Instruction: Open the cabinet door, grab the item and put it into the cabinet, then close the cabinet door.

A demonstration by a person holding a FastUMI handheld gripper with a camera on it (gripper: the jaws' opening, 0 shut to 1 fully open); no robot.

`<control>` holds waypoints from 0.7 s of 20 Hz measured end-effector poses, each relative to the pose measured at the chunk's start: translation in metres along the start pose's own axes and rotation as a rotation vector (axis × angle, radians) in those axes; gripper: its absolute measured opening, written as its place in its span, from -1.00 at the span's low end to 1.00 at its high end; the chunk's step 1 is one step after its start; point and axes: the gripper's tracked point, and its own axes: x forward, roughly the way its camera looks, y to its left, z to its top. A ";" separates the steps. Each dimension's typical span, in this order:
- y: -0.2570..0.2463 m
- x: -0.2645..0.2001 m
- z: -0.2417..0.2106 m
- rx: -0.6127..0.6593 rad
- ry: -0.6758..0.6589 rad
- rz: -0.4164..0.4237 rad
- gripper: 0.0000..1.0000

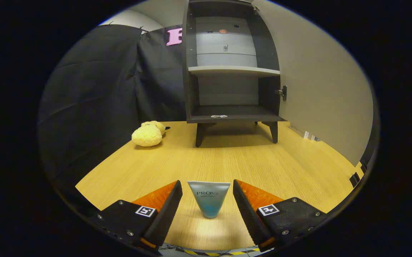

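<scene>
At the bottom centre of the frame, between the two fingers of the gripper [207, 198], a small tube [209, 198], standing upright on its cap end, flat crimped edge uppermost, smooth and pale, shading to translucent blue lower down. Jaws spread wide, a clear gap on either side of the tube, neither finger touching it, nothing held. Ridged, saw-toothed inner faces on both fingers, square printed markers on the blocky mounts behind them.

Underneath, a wooden table [227, 157] with fine straight grain and a matt yellow finish, a soft bright patch of light just ahead of the tube.

At the upper centre, well beyond the fingers, the cabinet [232, 64]: dark, boxy, on short tapered legs, standing on the far part of the table. Door [313, 82] swung fully open to the right, a plain pale slab with a small dark knob near its inner edge. Inside, one light shelf across the middle, a paler back panel, two tiny flat objects on the bottom board near its front edge, too small to tell.

At the left middle, near the cabinet's left leg, a plush toy [148, 135], yellow, lumpy and fuzzy, lying on the table. Nothing between tube and cabinet opening but bare wood.
</scene>
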 end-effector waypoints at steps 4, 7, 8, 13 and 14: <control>-0.003 0.008 -0.027 0.014 0.079 -0.004 0.66; -0.004 0.012 -0.041 0.019 0.118 -0.010 0.54; -0.005 0.013 -0.043 0.016 0.125 -0.009 0.46; -0.003 0.010 -0.043 -0.012 0.156 0.008 0.00; -0.005 0.008 -0.038 -0.023 0.159 0.005 -0.01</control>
